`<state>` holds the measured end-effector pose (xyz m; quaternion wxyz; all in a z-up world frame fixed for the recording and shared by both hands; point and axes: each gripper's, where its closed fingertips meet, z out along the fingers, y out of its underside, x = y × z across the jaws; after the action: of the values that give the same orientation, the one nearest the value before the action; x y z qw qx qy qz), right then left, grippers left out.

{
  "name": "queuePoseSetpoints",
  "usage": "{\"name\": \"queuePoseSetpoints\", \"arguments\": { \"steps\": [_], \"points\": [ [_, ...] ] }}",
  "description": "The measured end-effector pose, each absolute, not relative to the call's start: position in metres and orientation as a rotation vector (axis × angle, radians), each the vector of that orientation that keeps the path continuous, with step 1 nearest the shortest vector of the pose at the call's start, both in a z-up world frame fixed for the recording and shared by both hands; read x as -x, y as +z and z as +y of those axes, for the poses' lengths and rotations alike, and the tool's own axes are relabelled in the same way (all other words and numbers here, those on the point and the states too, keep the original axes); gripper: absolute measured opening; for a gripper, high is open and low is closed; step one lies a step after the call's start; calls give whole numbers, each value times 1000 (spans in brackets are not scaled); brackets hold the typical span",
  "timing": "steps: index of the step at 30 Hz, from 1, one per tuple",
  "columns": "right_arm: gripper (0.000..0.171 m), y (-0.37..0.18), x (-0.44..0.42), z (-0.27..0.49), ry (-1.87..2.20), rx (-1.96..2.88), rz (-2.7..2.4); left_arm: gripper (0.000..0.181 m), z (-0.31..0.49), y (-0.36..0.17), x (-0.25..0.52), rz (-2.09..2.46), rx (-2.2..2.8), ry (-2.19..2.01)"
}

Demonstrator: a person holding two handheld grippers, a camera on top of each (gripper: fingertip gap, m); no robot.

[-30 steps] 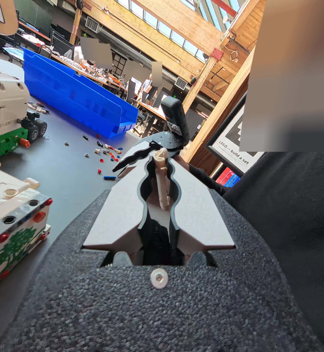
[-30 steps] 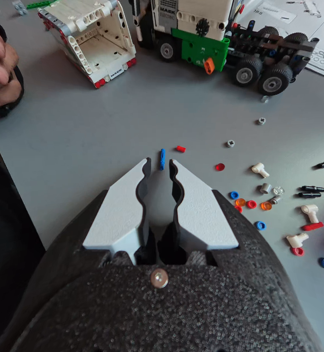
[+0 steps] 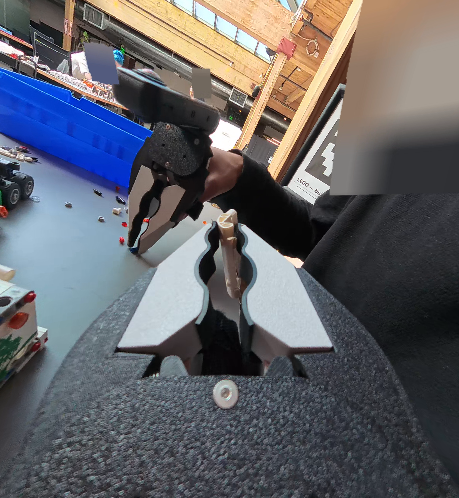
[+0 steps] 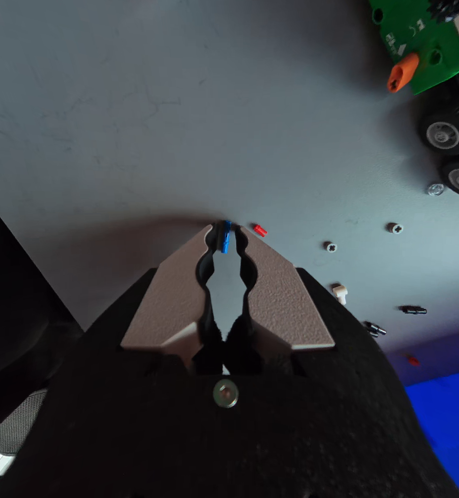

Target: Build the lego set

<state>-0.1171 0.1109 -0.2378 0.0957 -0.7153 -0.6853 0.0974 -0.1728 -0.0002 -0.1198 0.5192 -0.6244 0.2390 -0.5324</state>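
My left gripper (image 3: 225, 229) is shut on a tan lego connector piece (image 3: 229, 256) and holds it upright above the table, close to the person's dark sweater. My right gripper (image 4: 224, 229) points down with its tips on the grey table (image 4: 169, 121), closed around a small blue pin (image 4: 225, 238). The right gripper also shows in the left wrist view (image 3: 136, 246), tips on the table with blue at the very tip. The lego truck chassis (image 4: 425, 54) with its green block, orange peg and black wheels lies at the upper right.
A red pin (image 4: 259, 230) lies just right of the blue pin, with grey bushes, a tan connector (image 4: 340, 292) and black pins farther right. A white truck body (image 3: 4, 323) sits at the left. A long blue bin (image 3: 61, 121) stands behind. The table edge is at the left. The gap from one gripper's tips to the other's is roughly 15 cm.
My right gripper has dropped to the table and closed around the blue pin that lay ahead of its tips. My left gripper still holds the tan piece and has turned a little.
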Motion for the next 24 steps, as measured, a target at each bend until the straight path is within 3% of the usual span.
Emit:
{"name": "queuePoseSetpoints", "arguments": {
  "steps": [1, 6, 15, 18, 24],
  "points": [
    [4, -238, 118, 111, 292, 2119, -2028, 9, 0, -120, 172, 577, 1498, -1277],
    [2, -226, 119, 116, 376, 2061, -1928, 9, 0, -119, 174, 566, 1493, -1275],
    [2, -162, 54, 99, 975, 1794, -872, 9, 4, -119, 174, 540, 1497, -1308],
    [2, -128, 83, 74, 1347, 1669, -662, 9, 13, -123, 172, 517, 1538, -1247],
    [2, -111, 171, 38, 1544, 1546, -713, 9, 9, -127, 154, 624, 1545, -1120]
  ]
}}
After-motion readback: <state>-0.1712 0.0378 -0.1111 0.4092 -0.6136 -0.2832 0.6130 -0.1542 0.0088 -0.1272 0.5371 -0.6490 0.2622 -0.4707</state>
